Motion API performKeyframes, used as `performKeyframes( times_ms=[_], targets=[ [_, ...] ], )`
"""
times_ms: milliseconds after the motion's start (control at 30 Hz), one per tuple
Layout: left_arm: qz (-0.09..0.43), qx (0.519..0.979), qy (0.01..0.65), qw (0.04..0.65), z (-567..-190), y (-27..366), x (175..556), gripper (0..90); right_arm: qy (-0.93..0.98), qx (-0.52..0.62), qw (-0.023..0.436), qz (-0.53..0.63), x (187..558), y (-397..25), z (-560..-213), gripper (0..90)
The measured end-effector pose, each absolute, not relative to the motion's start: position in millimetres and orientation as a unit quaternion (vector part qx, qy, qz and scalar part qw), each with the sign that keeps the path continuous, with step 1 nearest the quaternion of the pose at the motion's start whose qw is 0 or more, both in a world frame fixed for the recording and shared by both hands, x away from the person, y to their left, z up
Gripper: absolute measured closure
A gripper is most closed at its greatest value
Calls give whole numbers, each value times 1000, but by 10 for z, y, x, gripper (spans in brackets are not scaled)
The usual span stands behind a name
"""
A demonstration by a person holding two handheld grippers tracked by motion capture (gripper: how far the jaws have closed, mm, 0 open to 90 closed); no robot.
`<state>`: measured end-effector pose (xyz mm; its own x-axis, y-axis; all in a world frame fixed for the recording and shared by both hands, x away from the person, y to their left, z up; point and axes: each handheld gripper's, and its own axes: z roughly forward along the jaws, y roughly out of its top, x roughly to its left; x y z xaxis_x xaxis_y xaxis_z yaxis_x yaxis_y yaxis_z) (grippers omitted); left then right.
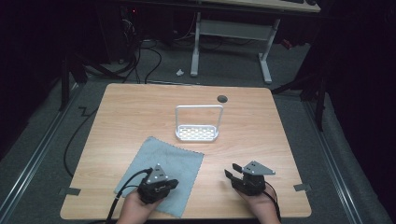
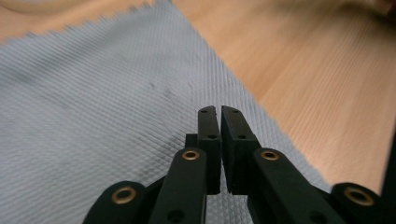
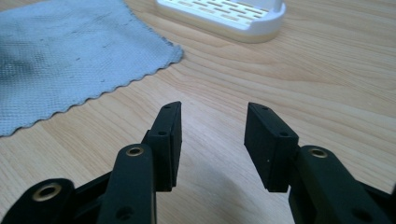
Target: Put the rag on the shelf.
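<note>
Judging the likely step as gripping the grey cloth [image 1: 166, 172] at lower centre, below the white slotted rack [image 1: 197, 133], the left tool [image 2: 219, 112], jaws together over it, should part first, while the right tool [image 3: 212, 116] waits spread over bare surface [image 1: 261, 116].

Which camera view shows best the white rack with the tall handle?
The high view: the white rack shows whole there, slotted base and arched handle, beyond the grey cloth. The right gripper view shows its base alone, cut by the top edge. The left gripper view looks at cloth and table.
</note>
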<state>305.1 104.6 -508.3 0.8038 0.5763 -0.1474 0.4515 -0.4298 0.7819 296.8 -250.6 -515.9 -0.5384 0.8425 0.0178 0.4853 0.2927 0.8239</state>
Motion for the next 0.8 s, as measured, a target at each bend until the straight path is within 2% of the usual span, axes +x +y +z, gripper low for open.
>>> performKeyframes(
  times_ms=[200,300,367,467,800],
  targets=[
    [146,809,390,415,-5066,1813,3111,812,792,400,202,414,3008,-2314,-5163,639],
    [131,789,431,418,-5111,2041,3119,811,803,379,195,417,3012,-2153,-5152,718],
    [127,785,437,421,-5123,2072,3089,812,813,357,193,417,3025,-2019,-5141,829],
    [134,796,433,401,-5171,2045,3029,812,826,333,187,415,3056,-1860,-5131,900],
    [132,805,435,380,-5297,1956,2957,813,878,258,147,376,3131,-1314,-5262,900]
  ],
)
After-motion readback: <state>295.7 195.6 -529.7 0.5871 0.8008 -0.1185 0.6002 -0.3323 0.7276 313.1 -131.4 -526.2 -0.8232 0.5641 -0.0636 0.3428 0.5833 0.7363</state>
